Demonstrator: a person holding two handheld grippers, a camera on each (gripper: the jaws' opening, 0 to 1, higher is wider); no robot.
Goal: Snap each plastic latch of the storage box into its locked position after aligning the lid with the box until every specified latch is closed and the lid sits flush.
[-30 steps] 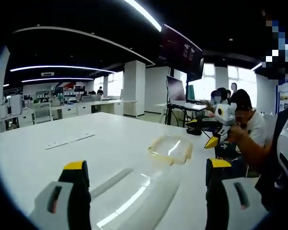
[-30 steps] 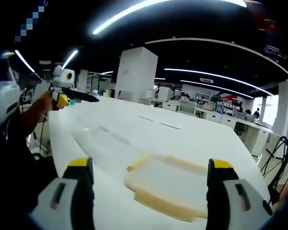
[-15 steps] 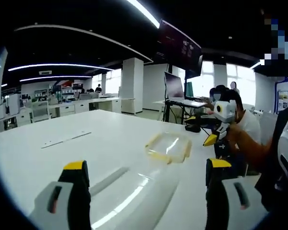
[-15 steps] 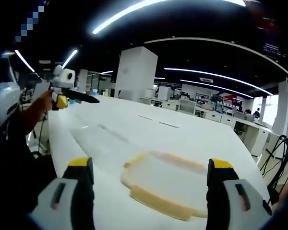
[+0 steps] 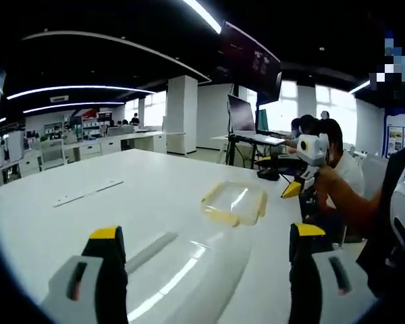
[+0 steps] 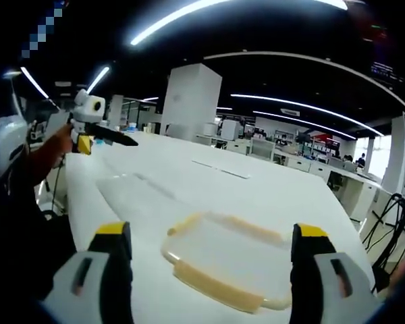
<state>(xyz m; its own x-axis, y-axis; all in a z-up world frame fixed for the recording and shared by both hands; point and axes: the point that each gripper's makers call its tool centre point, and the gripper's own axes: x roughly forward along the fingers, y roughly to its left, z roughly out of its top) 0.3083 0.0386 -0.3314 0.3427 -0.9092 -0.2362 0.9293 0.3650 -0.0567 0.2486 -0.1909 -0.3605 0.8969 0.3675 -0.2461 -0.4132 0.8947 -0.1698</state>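
A clear storage box [image 5: 233, 203] with pale yellow latches lies flat on the white table [image 5: 121, 216], ahead and slightly right of my left gripper [image 5: 207, 233]. That gripper is open, jaws wide apart, nothing between them. In the right gripper view the same box [image 6: 223, 260] sits close in front, between the open jaws of my right gripper [image 6: 212, 231] but beyond their tips. A hand holds the right gripper [image 5: 304, 169] above the table's edge near the box. The left gripper [image 6: 94, 128] shows far left, in the air. Whether the latches are snapped is not visible.
Thin flat strips [image 5: 88, 192] lie on the table far from the box, seen also as strips [image 6: 223, 172] in the right gripper view. A monitor on a stand [image 5: 246, 121] and seated people [image 5: 331, 148] are beyond the table's edge. Desks fill the back.
Both cameras have drifted a little, so the box sits slightly lower and nearer in the right gripper view. The box itself has not moved, and both pairs of jaws stay open.
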